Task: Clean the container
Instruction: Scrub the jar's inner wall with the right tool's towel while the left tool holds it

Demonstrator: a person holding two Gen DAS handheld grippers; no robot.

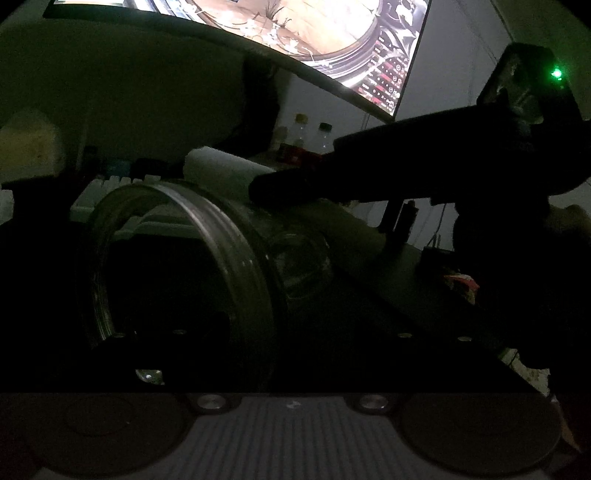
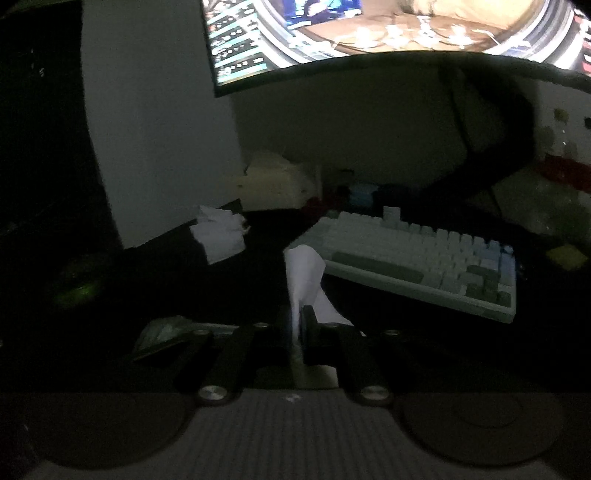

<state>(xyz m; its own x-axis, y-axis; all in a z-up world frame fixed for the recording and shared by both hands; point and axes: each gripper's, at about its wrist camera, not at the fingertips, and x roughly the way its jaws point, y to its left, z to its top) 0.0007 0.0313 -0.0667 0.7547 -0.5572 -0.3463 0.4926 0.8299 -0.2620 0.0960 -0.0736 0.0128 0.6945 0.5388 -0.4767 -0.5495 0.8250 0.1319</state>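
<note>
The right jaws [image 2: 297, 328] are clenched on a tissue [image 2: 304, 280], a thin white sheet, creased and soft, standing up in a loose peak ahead of the tips. The left jaws [image 1: 177, 325] are very dark in their own view; the jar [image 1: 184, 266] lies on its side between them, close to the lens, and they appear to grasp it, though the contact itself is lost in shadow. The jar is clear glass, round, with a ribbed screw thread around its wide open mouth and no lid on it. In the left view the right tool reaches in from the right, its dark tip resting over the jar's upper side. Judging by this, the wiping is under way or about to start: the tissue is in hand and the jar is open, but whether the glass is clean cannot be told in this dim light. Beyond the right jaws on the dark worktop [image 2: 258, 266] lie a second crumpled tissue [image 2: 221, 236] to the left and a pale keyboard [image 2: 421, 254] with blocky keys to the right. A lit curved monitor [image 2: 369, 33] hangs above both.
</note>
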